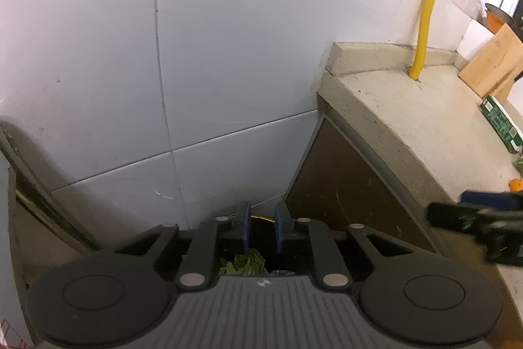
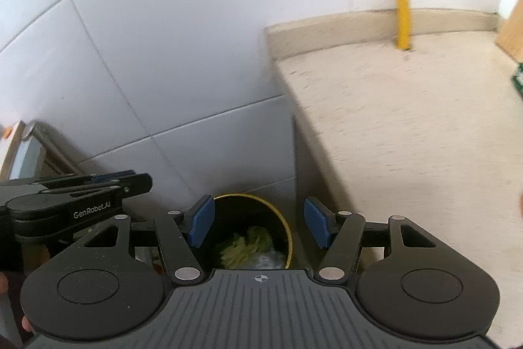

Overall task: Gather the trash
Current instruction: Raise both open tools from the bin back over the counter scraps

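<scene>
A black trash bin with a yellow rim (image 2: 287, 228) stands on the floor between the tiled wall and the counter's side. Green leafy scraps (image 2: 248, 246) and a clear plastic bag lie inside it. My right gripper (image 2: 258, 226) is open and empty, held above the bin. My left gripper (image 1: 261, 231) has its blue pads a small gap apart with nothing between them, also above the bin, and the leafy scraps (image 1: 243, 264) show below it. The left gripper shows at the left of the right wrist view (image 2: 108, 185). The right gripper shows at the right of the left wrist view (image 1: 483, 218).
A speckled beige counter (image 1: 418, 120) runs to the right, with a yellow pipe (image 1: 428, 5) rising from it. On it are a wooden board (image 1: 493, 64), a green carton (image 1: 500, 123) and orange and green scraps (image 1: 516, 182). A white tiled wall (image 1: 196, 54) is straight ahead. A metal appliance edge (image 2: 36, 146) is at left.
</scene>
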{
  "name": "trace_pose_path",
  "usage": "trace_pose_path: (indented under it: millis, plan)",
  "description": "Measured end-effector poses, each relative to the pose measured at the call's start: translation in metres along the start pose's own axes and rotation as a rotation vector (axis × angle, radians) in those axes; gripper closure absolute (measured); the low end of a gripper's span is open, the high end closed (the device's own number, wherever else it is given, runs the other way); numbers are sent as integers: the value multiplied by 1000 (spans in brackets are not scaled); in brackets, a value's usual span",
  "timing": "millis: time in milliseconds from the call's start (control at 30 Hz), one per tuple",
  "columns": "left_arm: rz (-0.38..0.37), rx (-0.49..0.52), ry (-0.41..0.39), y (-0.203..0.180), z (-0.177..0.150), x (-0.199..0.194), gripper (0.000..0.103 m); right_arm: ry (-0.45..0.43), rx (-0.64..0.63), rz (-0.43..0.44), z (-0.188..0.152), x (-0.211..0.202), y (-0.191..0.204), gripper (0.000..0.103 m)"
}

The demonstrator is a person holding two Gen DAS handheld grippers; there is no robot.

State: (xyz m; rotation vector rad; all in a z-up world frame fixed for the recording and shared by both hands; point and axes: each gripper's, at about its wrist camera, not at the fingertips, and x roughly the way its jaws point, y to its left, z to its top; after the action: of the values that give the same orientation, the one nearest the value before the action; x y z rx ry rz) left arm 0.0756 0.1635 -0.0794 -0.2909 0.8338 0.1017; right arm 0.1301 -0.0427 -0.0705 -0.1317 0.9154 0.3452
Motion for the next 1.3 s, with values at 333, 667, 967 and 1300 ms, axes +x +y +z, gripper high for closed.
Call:
trace_pose_path:
  millis: [333,667,967,1300]
  plan:
    - [-76,65,-7,-19,-1,-5,88,-90,45,-104,-7,-44,-38,30]
    - [-252,205,-63,-100,17,-22,76,-175,122,-234,-14,-89,-97,21]
    - [-418,395,-80,-203,27,-21,66,-215,256,-387,-29,-125,-173,19]
    - [-517,518,-9,-296,16,9,63,-200,366,-474,-45,-136,-238,19]
